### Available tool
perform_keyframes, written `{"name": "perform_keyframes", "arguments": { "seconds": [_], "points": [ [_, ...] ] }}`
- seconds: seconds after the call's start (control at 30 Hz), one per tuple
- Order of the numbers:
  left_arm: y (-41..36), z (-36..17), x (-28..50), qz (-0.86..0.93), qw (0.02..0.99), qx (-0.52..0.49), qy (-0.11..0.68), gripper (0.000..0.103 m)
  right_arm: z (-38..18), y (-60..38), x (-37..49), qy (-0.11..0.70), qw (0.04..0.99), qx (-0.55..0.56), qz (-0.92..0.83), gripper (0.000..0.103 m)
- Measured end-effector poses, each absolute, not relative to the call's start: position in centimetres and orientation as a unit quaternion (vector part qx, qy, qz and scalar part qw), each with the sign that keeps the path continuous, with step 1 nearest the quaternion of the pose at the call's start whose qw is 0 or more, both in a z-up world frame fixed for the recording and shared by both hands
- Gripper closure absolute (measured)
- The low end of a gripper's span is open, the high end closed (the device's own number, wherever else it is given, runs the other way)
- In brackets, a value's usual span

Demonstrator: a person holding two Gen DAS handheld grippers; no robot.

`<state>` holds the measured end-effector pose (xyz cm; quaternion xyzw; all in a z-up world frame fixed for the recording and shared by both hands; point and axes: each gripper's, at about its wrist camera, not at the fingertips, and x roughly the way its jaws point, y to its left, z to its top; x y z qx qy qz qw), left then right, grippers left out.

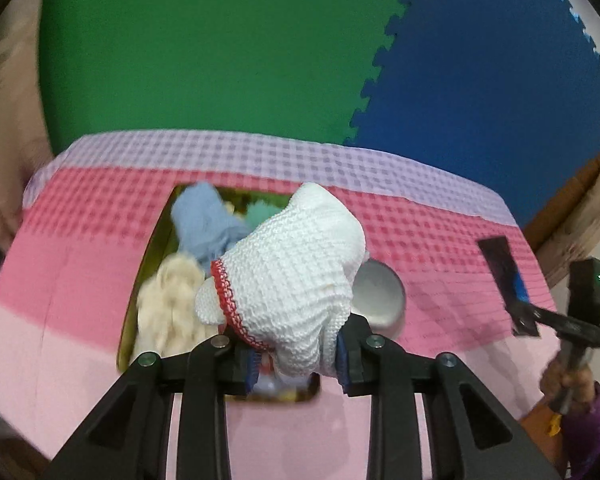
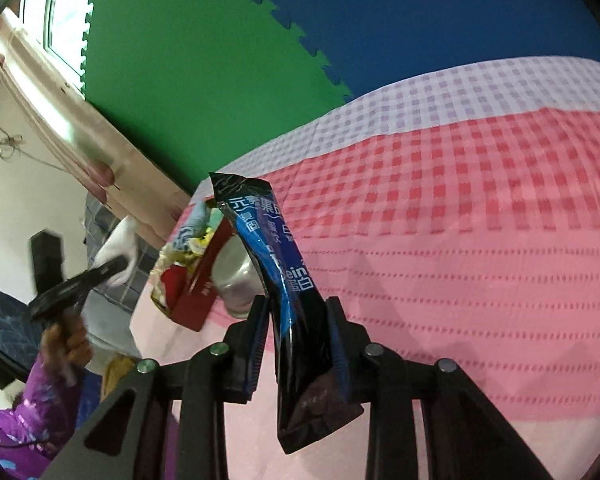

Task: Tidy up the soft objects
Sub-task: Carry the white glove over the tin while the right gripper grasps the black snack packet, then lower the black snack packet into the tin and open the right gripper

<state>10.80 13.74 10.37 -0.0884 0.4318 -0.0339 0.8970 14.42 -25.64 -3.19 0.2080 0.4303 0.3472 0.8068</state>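
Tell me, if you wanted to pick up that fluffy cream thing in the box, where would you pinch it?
Probably from above, on the raised near end of the fluffy cream piece. It lies loose along the box's left wall, with the blue cloth crowding its far end. The left gripper would first have to drop its white knitted cloth.

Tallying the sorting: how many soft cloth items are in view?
4, maybe more hidden: white knit cloth in the left gripper; blue, cream and green ones in the tray.

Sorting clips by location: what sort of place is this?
Probably a home room used for recording: a checked tablecloth on a table, foam puzzle mats behind it, and a window at one side.
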Motion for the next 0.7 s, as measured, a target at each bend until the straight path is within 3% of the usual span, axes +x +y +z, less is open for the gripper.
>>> {"name": "perform_keyframes", "arguments": {
  "seconds": [0.33, 0.7],
  "points": [
    [14.0, 5.8, 19.8, -0.016, 0.877, -0.031, 0.479, 0.076, -3.5, -25.4, 13.1, 0.438, 0.803, 0.222, 0.338, 0.074],
    [14.2, 3.8, 22.7, -0.007, 0.865, -0.026, 0.500, 0.074, -3.8, -24.6, 13.8, 0.444, 0.799, 0.220, 0.340, 0.074]
  ]
}}
